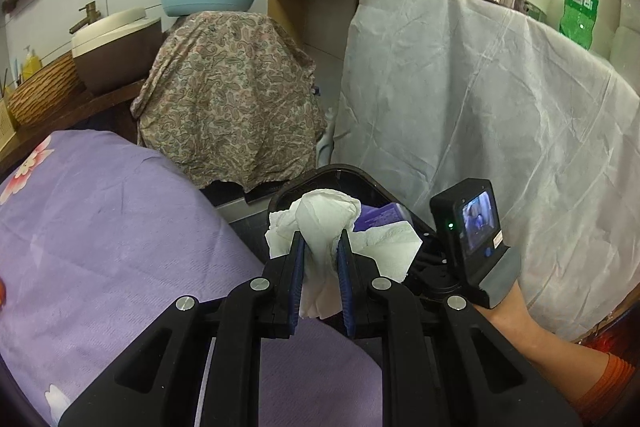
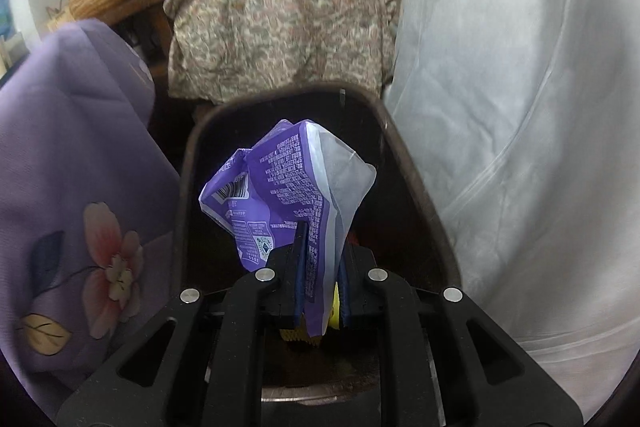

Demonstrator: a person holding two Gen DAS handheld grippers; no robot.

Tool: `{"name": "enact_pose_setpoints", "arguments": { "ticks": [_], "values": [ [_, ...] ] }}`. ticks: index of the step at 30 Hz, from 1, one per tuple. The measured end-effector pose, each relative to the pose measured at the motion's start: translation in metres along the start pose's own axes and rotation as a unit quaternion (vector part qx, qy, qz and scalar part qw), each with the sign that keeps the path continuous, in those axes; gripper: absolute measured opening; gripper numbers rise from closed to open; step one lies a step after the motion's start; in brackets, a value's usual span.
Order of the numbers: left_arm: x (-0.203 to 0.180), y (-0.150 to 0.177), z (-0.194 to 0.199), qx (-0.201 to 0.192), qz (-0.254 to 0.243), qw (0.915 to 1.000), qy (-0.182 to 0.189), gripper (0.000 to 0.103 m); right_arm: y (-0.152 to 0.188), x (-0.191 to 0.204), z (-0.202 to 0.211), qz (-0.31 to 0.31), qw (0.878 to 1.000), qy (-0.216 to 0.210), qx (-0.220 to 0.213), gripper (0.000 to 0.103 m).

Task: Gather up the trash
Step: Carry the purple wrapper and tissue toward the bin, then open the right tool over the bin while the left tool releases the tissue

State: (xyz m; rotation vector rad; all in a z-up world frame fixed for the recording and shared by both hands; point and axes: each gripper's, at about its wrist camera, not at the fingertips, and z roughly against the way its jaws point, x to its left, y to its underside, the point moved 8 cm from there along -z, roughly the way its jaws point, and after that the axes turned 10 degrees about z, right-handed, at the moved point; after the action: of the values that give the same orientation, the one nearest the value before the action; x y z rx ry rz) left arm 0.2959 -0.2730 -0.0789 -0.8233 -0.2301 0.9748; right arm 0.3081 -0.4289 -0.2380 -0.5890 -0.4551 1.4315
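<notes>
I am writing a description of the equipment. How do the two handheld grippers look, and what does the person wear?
Both the left gripper and right gripper are matte black frames with round silver bolts and blue finger pads. The left view shows the right one carrying a small black camera with a lit screen. An orange cuff shows.

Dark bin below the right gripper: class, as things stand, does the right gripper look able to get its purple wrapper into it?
Probably yes. The right gripper, shut on the purple wrapper, hangs right over the dark bin, whose mouth gapes open beneath. Nothing lies between; the cloths only flank it.
</notes>
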Motion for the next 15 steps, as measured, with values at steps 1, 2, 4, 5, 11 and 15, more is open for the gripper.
{"name": "enact_pose_setpoints", "arguments": {
  "ticks": [1,2,4,5,11,15],
  "values": [
    [-0.002,0.000,-0.003,0.003,-0.004,1.0000,0.000,0.016,0.001,0.000,-0.004,-0.001,1.000,0.000,0.004,0.014],
    [-0.005,0.000,-0.006,0.006,-0.008,0.9999,-0.001,0.017,0.002,-0.001,-0.008,-0.002,1.000,-0.001,0.007,0.014],
    [-0.010,0.000,-0.013,0.011,-0.015,0.9998,-0.002,0.016,0.004,-0.001,-0.016,-0.002,1.000,-0.001,0.014,0.015],
    [-0.012,0.000,-0.015,0.015,-0.018,0.9997,-0.001,0.016,0.004,-0.001,-0.019,0.000,1.000,0.000,0.017,0.021],
    [-0.019,-0.001,-0.031,0.033,-0.019,0.9993,0.003,0.017,0.008,0.002,-0.018,0.009,1.000,0.010,0.003,0.048],
    [-0.023,-0.005,-0.046,0.055,-0.020,0.9983,0.000,0.017,0.010,0.004,-0.012,0.019,1.000,0.014,-0.001,0.049]
  ]
}}
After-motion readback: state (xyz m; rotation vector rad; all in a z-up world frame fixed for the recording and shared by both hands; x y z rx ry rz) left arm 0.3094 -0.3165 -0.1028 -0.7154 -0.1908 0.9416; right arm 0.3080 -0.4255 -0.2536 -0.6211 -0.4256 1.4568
